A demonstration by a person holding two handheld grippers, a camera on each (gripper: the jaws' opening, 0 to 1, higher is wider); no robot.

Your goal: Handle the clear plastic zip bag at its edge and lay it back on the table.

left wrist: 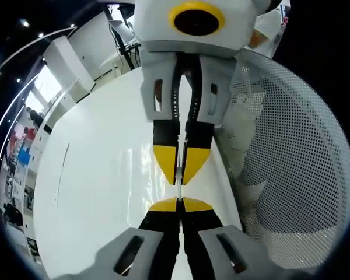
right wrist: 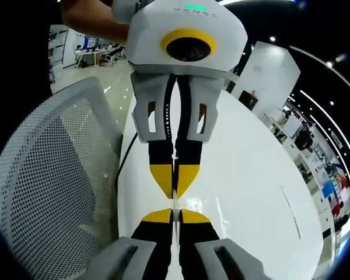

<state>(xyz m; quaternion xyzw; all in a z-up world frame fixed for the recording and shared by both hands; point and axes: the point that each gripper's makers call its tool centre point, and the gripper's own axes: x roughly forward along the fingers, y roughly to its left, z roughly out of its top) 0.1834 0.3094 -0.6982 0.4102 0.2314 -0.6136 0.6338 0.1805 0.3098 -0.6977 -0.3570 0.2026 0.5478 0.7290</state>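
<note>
White and glossy, the surface point(left wrist: 99, 181) runs under both of your tools, with a brightly lit room of shelves and desks curving away behind it. A white mesh chair back point(left wrist: 291, 146) stands just beside the edge of the surface.

In the left gripper view, your left gripper point(left wrist: 179, 205) rises from the bottom with its yellow-tipped fingers point(left wrist: 163, 205) pressed together. Your right gripper point(left wrist: 179, 166) comes down from the top to face it, tip to tip, and its fingers are clenched as well. Between the two pairs of tips runs a thin pale line. That is the clear plastic zip bag point(left wrist: 179, 188) seen edge-on, pinched by both tools and held above the surface rather than lying on it. So little of the bag shows that you cannot tell its outline or how it hangs.

The right gripper view gives you the mirror of this. Your right gripper point(right wrist: 172, 217) is at the bottom, clamped, and your left gripper point(right wrist: 175, 175) hangs opposite it from the top, with the same thin strip of bag point(right wrist: 174, 202) caught between them. The surface point(right wrist: 251, 175) spreads to the right, the mesh chair back point(right wrist: 52, 175) sits to the left, and your forearm point(right wrist: 90, 23) shows at the top behind the left tool.
</note>
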